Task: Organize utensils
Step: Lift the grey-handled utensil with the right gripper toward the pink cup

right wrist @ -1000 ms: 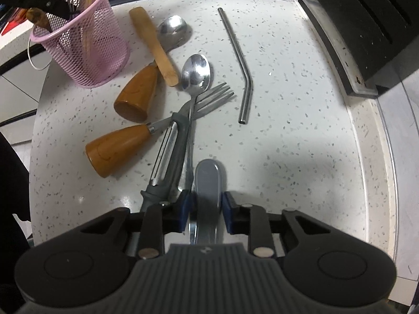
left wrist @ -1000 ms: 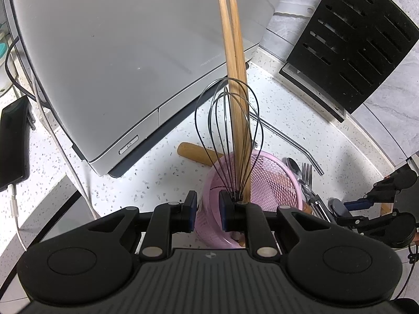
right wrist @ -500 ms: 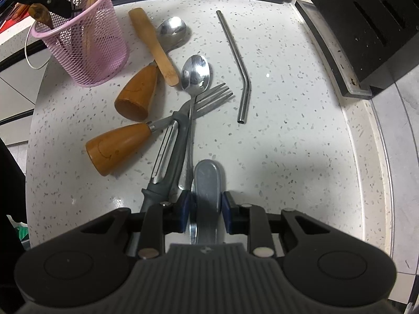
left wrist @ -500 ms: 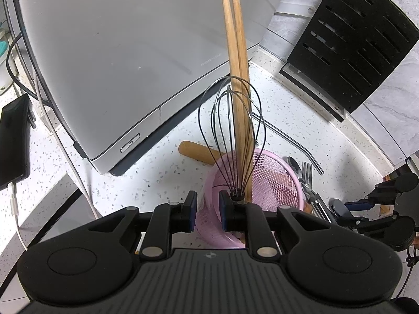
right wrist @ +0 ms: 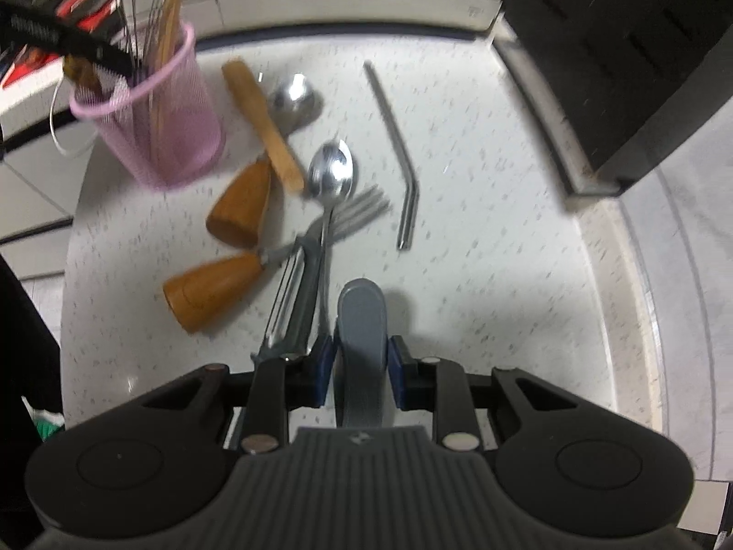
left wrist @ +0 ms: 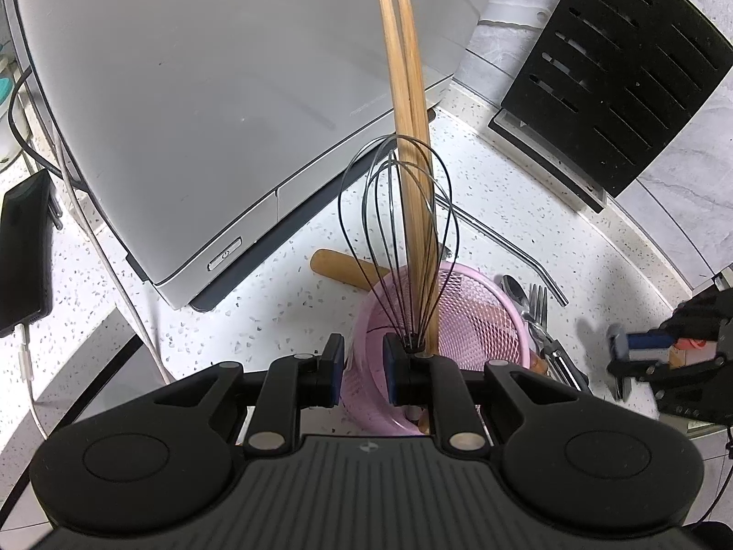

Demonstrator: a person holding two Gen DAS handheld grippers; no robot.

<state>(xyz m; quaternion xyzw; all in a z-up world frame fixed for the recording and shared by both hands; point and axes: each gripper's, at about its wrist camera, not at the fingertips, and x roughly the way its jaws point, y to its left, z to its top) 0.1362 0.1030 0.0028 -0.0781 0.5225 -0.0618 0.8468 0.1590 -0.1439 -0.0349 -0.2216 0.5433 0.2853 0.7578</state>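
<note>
A pink mesh holder (left wrist: 476, 321) (right wrist: 160, 133) stands on the speckled counter with a wire whisk (left wrist: 398, 229) and two wooden chopsticks (left wrist: 405, 105) upright in it. My left gripper (left wrist: 363, 366) is shut on the holder's near rim. My right gripper (right wrist: 359, 362) is shut on a grey-handled utensil (right wrist: 362, 321) and holds it above the counter; the right gripper also shows in the left wrist view (left wrist: 641, 348). On the counter lie a spoon (right wrist: 332, 174), a fork (right wrist: 352, 215), a peeler (right wrist: 293, 293), a bent metal straw (right wrist: 398, 151) and several wooden-handled utensils (right wrist: 215, 284).
A large grey appliance (left wrist: 206, 91) stands behind the holder. A black slotted rack (left wrist: 609, 73) leans on the wall at the right. A black phone (left wrist: 23, 247) with cables lies at the far left. The counter edge curves on the right.
My right gripper has lifted and moved forward with the grey-handled utensil, and its view is blurred. My left gripper stays on the holder's rim.
</note>
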